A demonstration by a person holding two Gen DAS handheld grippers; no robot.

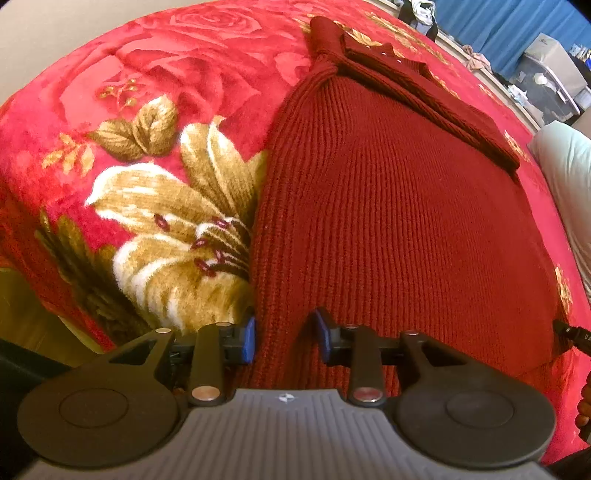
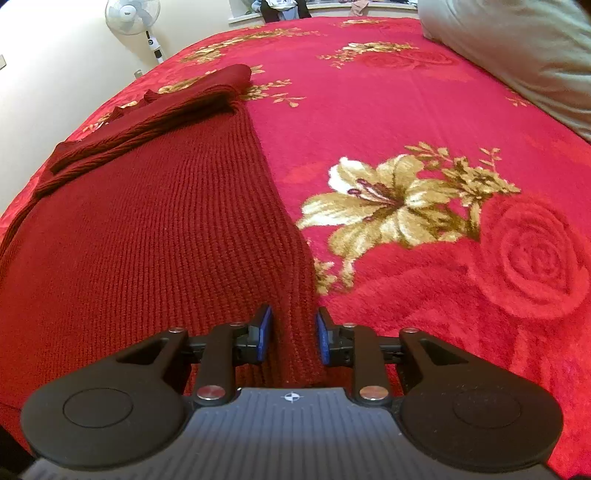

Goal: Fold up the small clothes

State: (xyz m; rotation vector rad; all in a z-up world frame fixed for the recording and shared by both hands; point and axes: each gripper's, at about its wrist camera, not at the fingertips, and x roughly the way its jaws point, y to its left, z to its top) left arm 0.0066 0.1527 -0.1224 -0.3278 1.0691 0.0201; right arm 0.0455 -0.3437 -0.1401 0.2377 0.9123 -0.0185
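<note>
Looking down at the dark red knitted sweater (image 1: 399,221), I see it lying flat on the bed's red floral blanket (image 1: 155,92), body spread wide, with its sleeves folded across the far end near the collar. The knit is thick and ribbed, so I judge it soft, limp and fairly weighty for a small garment; it will sag and stretch if lifted by one point, and it should cling to the plush blanket instead of sliding. Nothing about it is fragile, but a loose rib could snag.

My left hand-held gripper (image 1: 286,334) sits at the sweater's near left corner, jaws parted with the hem edge lying between the blue pads, not yet pinched. My right hand-held gripper (image 2: 293,334) is at the sweater's near right corner, likewise spread open, with a raised ridge of the side edge running up between its pads.

I think both corners of the hem are the right places to take hold, biting deep enough to catch every layer, then carrying them together toward the collar.

Beyond the sweater's right side lies a pale pillow (image 2: 517,55); past its far end a standing fan (image 2: 133,16) stands by the wall.
</note>
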